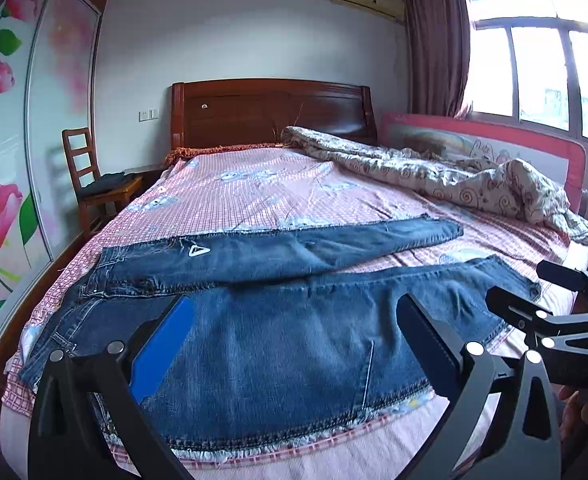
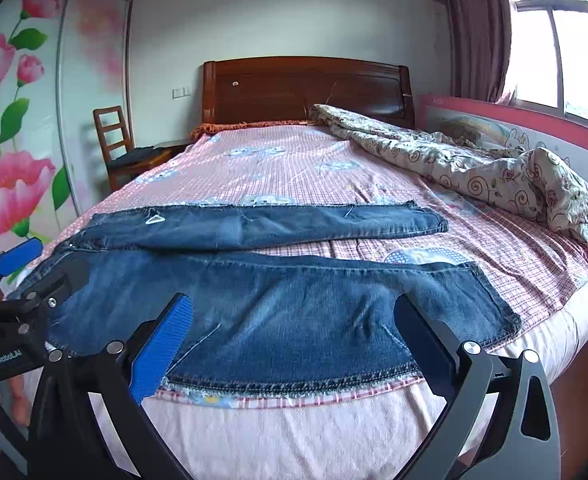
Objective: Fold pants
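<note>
Blue jeans [image 1: 294,320] lie spread flat across the foot of the bed, waist to the left, both legs running right; the far leg [image 1: 314,248] lies apart from the near one. My left gripper [image 1: 294,344] is open and empty, hovering just above the near leg. My right gripper [image 2: 294,340] is open and empty above the near leg [image 2: 274,312], closer to its hem end [image 2: 490,300]. Each gripper shows at the edge of the other's view: the right one [image 1: 550,304], the left one [image 2: 26,280].
The bed [image 1: 254,192] has a pink checked sheet. A crumpled floral quilt [image 1: 454,176] lies along the right side by a pink bed rail [image 1: 534,148]. A wooden chair [image 1: 94,180] stands left, beside a flowered wardrobe [image 1: 14,120]. The headboard [image 1: 270,112] is at the back.
</note>
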